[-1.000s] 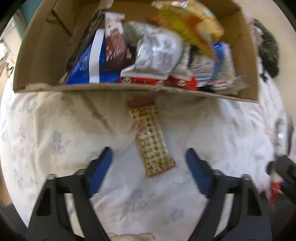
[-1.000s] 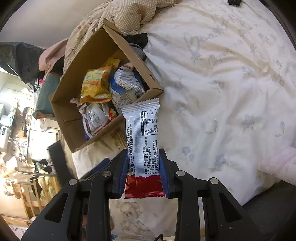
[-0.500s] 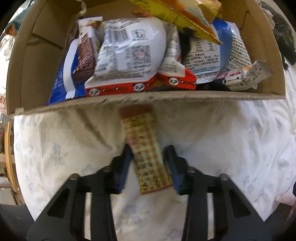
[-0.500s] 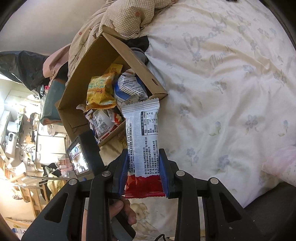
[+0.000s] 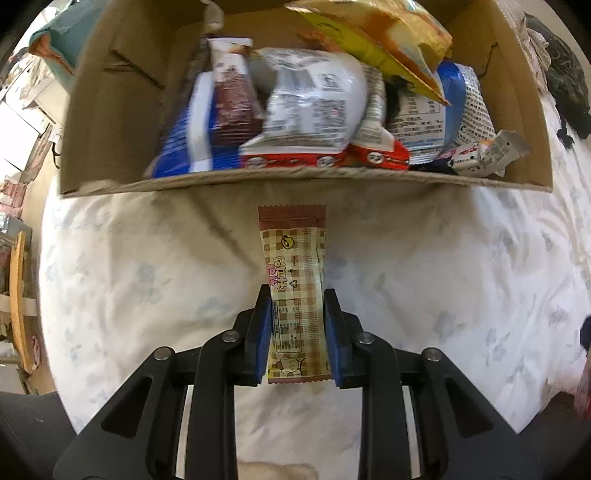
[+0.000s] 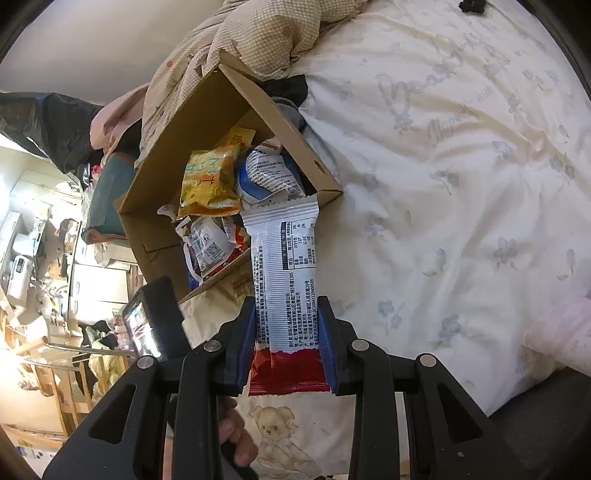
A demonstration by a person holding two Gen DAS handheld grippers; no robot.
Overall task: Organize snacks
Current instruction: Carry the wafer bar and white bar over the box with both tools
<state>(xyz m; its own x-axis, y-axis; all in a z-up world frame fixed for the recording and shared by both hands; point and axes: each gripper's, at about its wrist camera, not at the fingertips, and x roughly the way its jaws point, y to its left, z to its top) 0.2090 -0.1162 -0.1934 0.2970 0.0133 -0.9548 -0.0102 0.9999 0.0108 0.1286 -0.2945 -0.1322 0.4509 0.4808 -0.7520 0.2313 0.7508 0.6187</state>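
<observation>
In the left wrist view, my left gripper (image 5: 295, 325) is shut on a long brown-and-cream checked snack bar (image 5: 293, 266), held above the white floral bedsheet just in front of an open cardboard box (image 5: 295, 179) full of snack packs. In the right wrist view, my right gripper (image 6: 286, 332) is shut on a white-and-red snack packet (image 6: 284, 269), held up over the bed to the right of the same box (image 6: 258, 96). The left gripper's body (image 6: 159, 314) shows at lower left there.
The box holds several packs: a yellow bag (image 5: 373, 33), a white-and-red pack (image 5: 310, 110), a blue pack (image 5: 184, 136). A checked blanket (image 6: 266, 33) lies behind the box. A pink bundle (image 6: 557, 332) lies at the bed's right edge. Cluttered furniture stands left of the bed.
My left gripper moved in over the checked bar, shut on it and lifted it off the sheet. My right gripper kept its hold on the white-and-red packet and barely moved.
</observation>
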